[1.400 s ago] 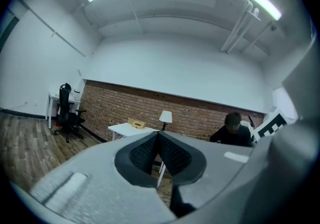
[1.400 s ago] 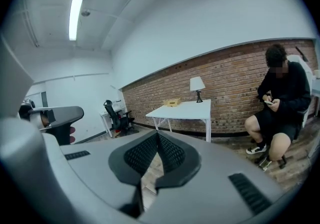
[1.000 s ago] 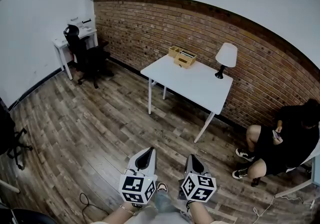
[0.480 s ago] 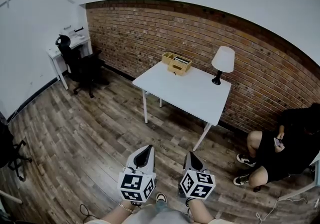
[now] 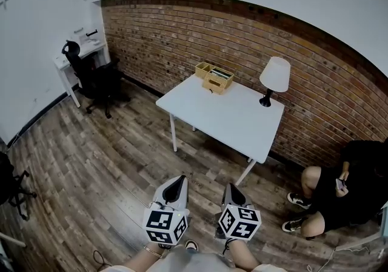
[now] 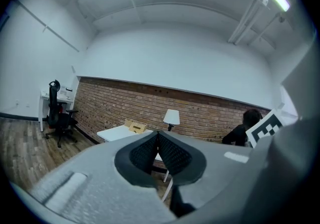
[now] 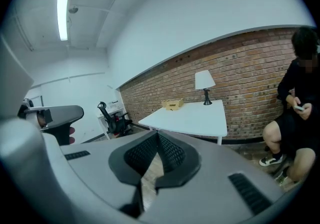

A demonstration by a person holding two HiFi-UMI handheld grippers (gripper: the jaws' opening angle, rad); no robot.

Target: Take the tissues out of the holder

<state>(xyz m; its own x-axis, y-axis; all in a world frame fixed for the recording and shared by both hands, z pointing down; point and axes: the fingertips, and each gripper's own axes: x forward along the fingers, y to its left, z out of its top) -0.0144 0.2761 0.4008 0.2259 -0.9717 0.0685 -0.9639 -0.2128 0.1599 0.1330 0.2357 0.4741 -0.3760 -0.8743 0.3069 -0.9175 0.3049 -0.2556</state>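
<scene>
Catching a ceiling light (image 7: pixel 62 17) the head view misses, left tongs (image 6: pixel 157 134) and right tongs (image 7: pixel 157 134) sit closed, empty.

The white rectangular counter (image 5: pixel 224 122) is open across its near half. A white-shaded black lamp (image 5: pixel 274 74) stands right of the tan wooden holder (image 5: pixel 215 78).

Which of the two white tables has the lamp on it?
The bigger table against the brick wall; its lamp stands near the wooden holder. The other is the small corner desk.

Ahead of you stands a white counter (image 5: pixel 224 120) with a white-shaded lamp (image 5: pixel 274 74) by the brick wall (image 5: pixel 170 40), a black office chair (image 5: pixel 92 78) on your left and a seated person (image 5: pixel 350 195) on your right.
</scene>
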